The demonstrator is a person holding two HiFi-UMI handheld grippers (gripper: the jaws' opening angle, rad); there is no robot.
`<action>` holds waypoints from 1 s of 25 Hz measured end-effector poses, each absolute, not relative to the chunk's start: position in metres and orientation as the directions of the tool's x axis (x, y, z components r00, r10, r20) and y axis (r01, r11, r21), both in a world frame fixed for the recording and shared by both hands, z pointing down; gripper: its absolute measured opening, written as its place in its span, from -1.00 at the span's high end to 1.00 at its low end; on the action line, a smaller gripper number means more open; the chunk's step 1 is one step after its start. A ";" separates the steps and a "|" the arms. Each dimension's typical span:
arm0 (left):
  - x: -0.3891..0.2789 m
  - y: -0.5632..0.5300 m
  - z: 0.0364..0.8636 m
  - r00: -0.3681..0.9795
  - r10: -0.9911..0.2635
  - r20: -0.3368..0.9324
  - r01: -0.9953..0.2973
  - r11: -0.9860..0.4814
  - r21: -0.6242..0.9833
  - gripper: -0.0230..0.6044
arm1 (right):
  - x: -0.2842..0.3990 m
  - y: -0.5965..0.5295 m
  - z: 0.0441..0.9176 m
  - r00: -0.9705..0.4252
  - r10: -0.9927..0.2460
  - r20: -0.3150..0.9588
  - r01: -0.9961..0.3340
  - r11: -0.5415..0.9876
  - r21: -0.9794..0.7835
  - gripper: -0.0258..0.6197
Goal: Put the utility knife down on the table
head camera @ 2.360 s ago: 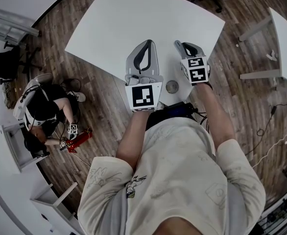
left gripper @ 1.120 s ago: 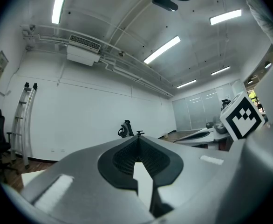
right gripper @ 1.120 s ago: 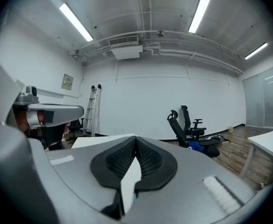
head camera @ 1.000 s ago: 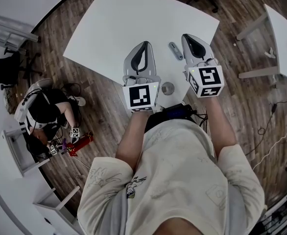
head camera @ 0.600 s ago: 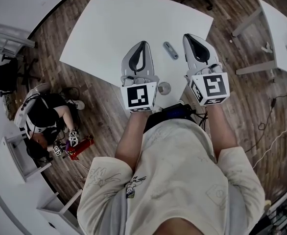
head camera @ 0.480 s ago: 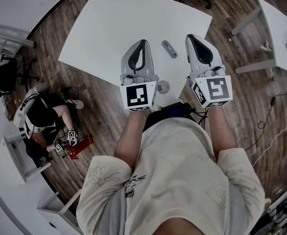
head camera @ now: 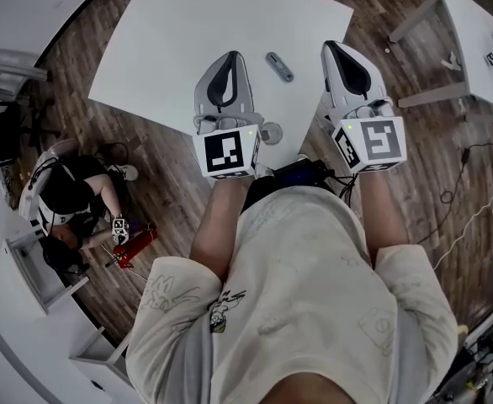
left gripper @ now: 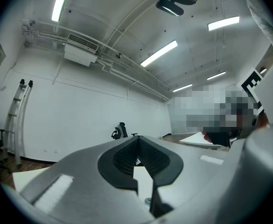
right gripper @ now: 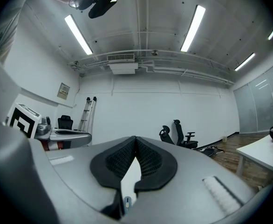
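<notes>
And there's the knife (head camera: 279, 67), lying flat on the white table (head camera: 171, 32), with nothing touching it. It rests at a slant, one end aimed at the table's far side, the other back toward the person.

The left gripper (head camera: 227, 57) hangs just left of the knife and the right gripper (head camera: 331, 49) just right of it. So the knife sits between the two, apart from each. Both grippers point away from the person. The right one's tip is about over the table's edge, on the knife's right.

In the left gripper view, the left gripper (left gripper: 137, 139) has its dark pads pressed together at the tip. Nothing is caught between them, and only white table shows through the hollow below. The right gripper view gives the same picture. There the right gripper (right gripper: 135, 139) has its pads closed on each other and it is empty.

Nearer the person than the knife, a small round disc (head camera: 271, 133) lies on the table. It is right beside the left gripper's marker cube (head camera: 225, 152). The right cube (head camera: 374, 141) is out to the knife's near right, over the wooden floor (head camera: 415, 183).

Well off to the knife's left, past the table, another person (head camera: 66, 200) sits low on the floor next to a red tool (head camera: 135, 244). Well to the knife's right stands a second white table (head camera: 474, 15).
</notes>
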State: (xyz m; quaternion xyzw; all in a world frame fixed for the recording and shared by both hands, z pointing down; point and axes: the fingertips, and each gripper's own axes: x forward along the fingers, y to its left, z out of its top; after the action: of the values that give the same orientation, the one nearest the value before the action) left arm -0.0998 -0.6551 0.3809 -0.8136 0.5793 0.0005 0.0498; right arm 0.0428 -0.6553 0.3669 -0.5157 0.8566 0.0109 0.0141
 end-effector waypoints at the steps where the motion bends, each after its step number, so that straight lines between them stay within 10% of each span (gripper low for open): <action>1: -0.102 -0.655 0.382 0.328 -0.943 -0.061 -0.943 -0.324 -0.079 0.87 | 0.041 -0.655 0.368 -0.468 -0.883 -0.035 -0.884 0.468 0.005 0.90; 25: -0.114 -0.651 0.358 0.296 -0.953 -0.069 -0.954 -0.292 -0.064 0.87 | 0.038 -0.660 0.349 -0.466 -0.884 -0.045 -0.885 0.466 0.013 0.90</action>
State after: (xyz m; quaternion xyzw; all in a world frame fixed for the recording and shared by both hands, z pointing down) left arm -0.1138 -0.6507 0.3583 -0.8036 0.5933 0.0089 0.0465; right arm 0.0375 -0.6597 0.3486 -0.5164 0.8560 0.0174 0.0159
